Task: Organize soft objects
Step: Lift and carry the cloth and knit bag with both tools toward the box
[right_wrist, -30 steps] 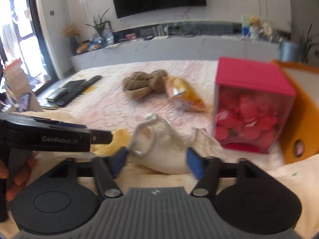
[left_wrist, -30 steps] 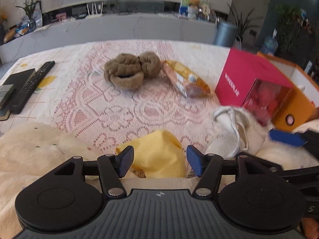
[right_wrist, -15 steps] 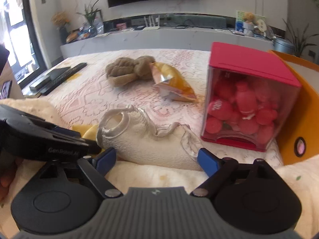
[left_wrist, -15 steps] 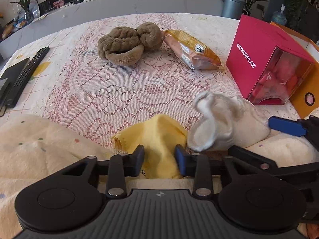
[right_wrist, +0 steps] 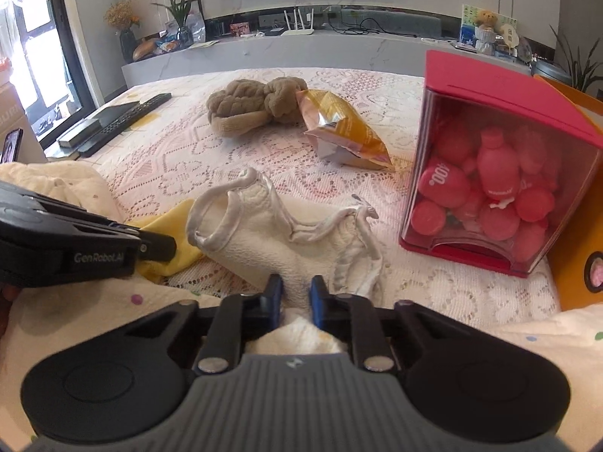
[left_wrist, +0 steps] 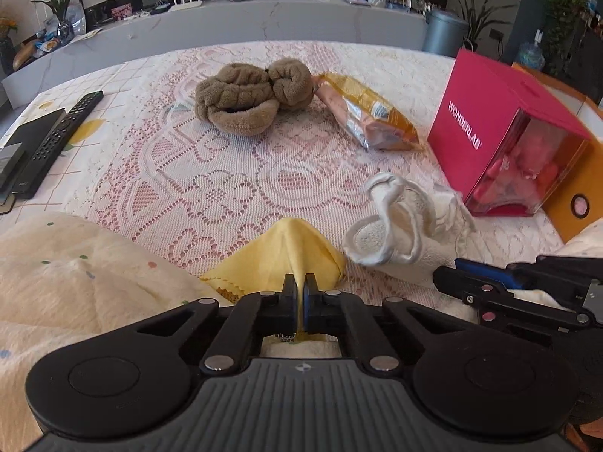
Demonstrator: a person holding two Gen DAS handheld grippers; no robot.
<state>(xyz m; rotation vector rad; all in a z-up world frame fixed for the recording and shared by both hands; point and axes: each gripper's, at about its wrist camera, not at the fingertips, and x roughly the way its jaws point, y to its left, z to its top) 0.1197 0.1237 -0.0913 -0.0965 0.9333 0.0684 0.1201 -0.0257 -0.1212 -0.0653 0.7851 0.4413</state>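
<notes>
The left claw (left_wrist: 300, 285) has just been closing and now pinches a thin fold of the yellow cloth (left_wrist: 286, 252) at the near edge of the tabletop (left_wrist: 226, 188); the right claw (right_wrist: 296, 293) has likewise been closing and grips the near end of the white sock (right_wrist: 264, 233), just right of the cloth. The risks look plain; so little yellow fabric sits between the pads that a quick lift could let it slip free; the sock's loose far end could drag on the lace cover and snag; both claws work close together, so crossing paths might knock them or tangle the two pieces.
</notes>
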